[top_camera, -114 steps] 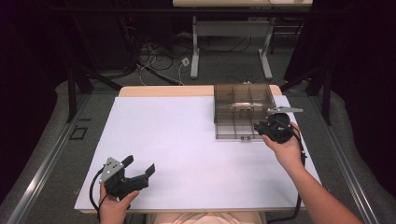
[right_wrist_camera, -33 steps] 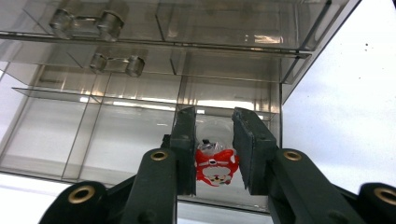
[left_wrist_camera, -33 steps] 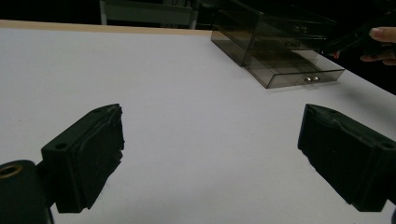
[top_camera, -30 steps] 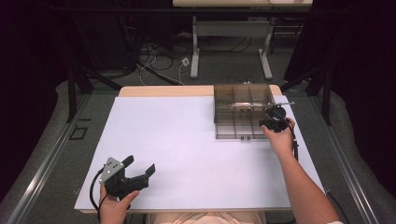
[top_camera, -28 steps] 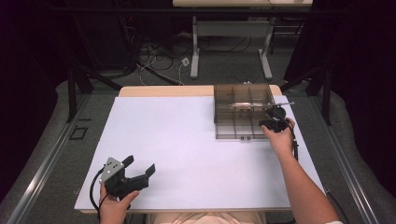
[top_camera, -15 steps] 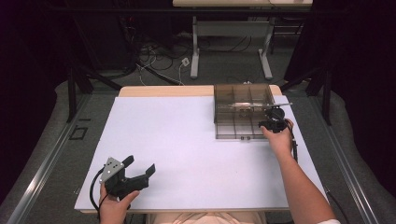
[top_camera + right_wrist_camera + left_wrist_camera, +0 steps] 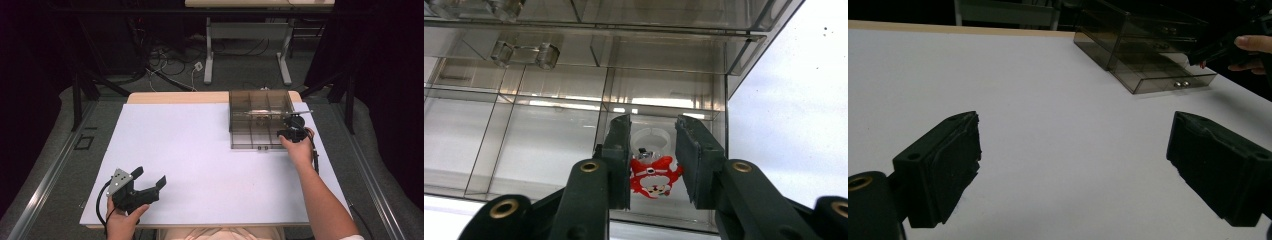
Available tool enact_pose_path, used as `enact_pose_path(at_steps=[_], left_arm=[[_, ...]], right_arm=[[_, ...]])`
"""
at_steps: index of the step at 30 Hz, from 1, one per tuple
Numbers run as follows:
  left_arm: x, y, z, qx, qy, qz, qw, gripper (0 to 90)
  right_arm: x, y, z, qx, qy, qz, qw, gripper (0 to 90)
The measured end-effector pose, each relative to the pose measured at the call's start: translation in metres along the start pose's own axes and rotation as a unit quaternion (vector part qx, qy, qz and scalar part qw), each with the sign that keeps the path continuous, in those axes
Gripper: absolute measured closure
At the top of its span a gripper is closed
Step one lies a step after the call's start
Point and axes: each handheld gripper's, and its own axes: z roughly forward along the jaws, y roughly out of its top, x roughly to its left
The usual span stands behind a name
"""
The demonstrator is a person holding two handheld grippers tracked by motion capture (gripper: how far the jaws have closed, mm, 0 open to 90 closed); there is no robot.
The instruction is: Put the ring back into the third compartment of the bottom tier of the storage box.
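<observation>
A smoky clear drawer box [image 7: 260,120] lies at the far right of the white table [image 7: 200,150]. My right gripper [image 7: 292,131] hangs over the box's right front corner. In the right gripper view its jaws [image 7: 653,125] are closed on a small red figure charm [image 7: 653,179] with a white ring [image 7: 649,137] behind it, inside a clear drawer compartment [image 7: 664,100]. My left gripper [image 7: 150,181] rests near the table's front left. It stands open [image 7: 1073,165], with only bare table between its pads.
The box [image 7: 1148,55] has a lower drawer pulled out, with two small knobs [image 7: 1180,84]. A hand [image 7: 1250,47] holds the other gripper beside it. A wooden strip [image 7: 175,97] runs along the table's far edge. Desk legs and cables lie on the floor beyond.
Over the last seconds the right gripper moved from the box's front edge a little farther over the box. The left gripper has stayed still.
</observation>
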Motion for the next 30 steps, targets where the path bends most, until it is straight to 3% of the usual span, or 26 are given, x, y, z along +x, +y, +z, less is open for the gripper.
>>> enact_pose_path(at_steps=[20,30], left_arm=[[0.0,0.0,0.0,0.0,0.001,-0.001,1.0,7.6],[0.0,0.0,0.0,0.001,0.001,0.0,1.0,7.8]], right_arm=[[-0.003,0.0,-0.008,-0.021,0.006,0.008,0.9997,49.9],[0.0,-0.002,-0.017,-0.031,0.021,-0.014,0.9992,39.6]])
